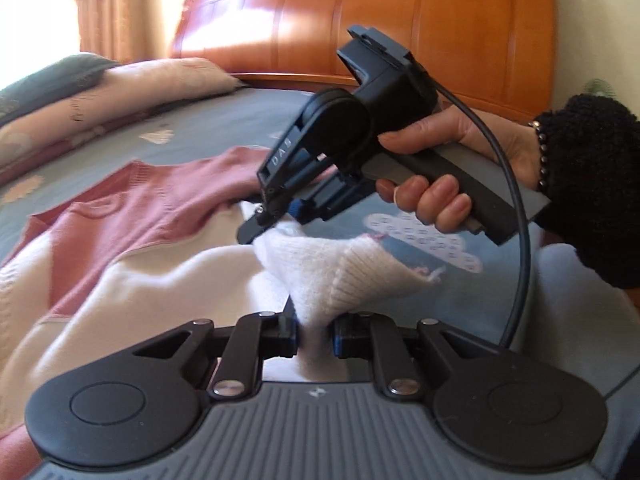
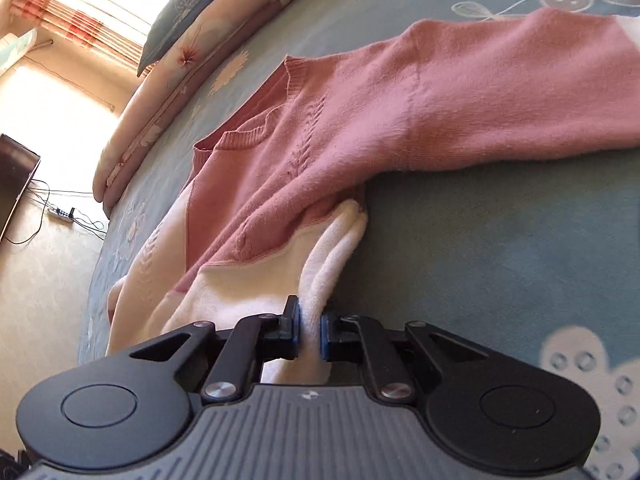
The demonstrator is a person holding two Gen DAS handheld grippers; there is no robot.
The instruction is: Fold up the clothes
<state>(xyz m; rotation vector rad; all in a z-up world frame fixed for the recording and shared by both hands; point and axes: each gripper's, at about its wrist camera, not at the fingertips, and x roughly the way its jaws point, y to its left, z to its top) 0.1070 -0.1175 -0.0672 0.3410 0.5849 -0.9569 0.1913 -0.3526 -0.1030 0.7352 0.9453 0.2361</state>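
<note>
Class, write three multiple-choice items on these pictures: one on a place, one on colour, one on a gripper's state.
1. Where does the sweater lie?
A. on a bed
B. on a chair
C. on the floor

2. Its colours?
A. pink and white
B. green and black
C. all yellow

3. The left gripper is
A. open, empty
B. shut on the sweater
C. out of view

Key: 1 A, the flowered bedsheet is under it; 2 A, pink top, white hem; 3 B, white knit is pinched between its fingers.
</note>
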